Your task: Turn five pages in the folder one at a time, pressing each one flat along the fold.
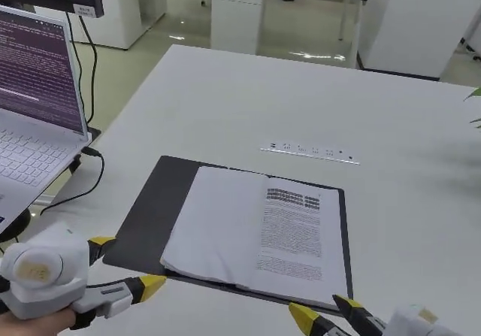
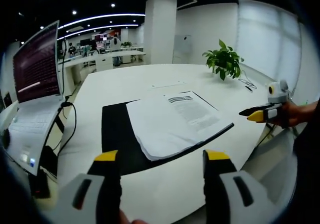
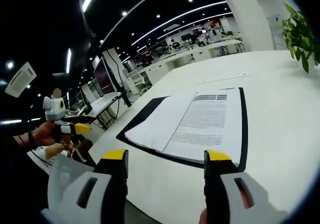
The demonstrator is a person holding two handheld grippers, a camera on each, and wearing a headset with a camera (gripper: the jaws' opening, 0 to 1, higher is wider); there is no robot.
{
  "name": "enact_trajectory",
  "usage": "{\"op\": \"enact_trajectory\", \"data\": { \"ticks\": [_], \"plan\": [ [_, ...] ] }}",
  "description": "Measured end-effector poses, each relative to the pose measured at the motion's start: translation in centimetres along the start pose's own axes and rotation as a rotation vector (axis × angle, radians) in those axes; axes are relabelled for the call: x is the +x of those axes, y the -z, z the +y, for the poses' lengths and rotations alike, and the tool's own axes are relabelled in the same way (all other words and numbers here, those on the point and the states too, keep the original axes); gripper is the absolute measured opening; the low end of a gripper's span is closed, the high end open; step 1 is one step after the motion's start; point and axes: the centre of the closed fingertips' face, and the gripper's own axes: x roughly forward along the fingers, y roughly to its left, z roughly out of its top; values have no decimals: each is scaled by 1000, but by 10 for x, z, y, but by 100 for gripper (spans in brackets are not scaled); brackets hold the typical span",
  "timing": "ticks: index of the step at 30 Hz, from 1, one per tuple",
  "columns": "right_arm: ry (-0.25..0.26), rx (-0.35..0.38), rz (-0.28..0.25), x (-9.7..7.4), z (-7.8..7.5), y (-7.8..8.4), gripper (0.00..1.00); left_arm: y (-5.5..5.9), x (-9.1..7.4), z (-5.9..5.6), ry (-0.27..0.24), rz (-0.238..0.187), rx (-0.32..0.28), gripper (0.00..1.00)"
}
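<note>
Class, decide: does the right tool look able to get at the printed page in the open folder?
Probably yes: the right tool, open, hovers off the folder's near corner, nothing between it and the printed page.

No text is legible anywhere. Right-hand page of the open folder: dark heading block at its 12 o'clock edge, dense printed lines below, all too small to read; equally unreadable in both gripper views. Laptop screen, at 10 o'clock from the folder: rows of light text on a dark purple background, blurred, unreadable. Thin strip on the table, at 12 o'clock from the folder: small dark marks, cannot tell letters from symbols.
</note>
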Motion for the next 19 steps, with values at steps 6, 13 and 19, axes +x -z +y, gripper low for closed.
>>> {"op": "enact_trajectory", "data": {
  "ticks": [6,13,19],
  "plan": [
    [4,-3,22,-1,-3,1,61,-2,1,-5,-8,-17,-34,67],
    [4,18,25,-4,-7,0,63,0,2,-6,-17,-6,-32,69],
    [0,12,33,-5,-5,2,63,-1,0,-4,-33,-16,-50,69]
  ]
}}
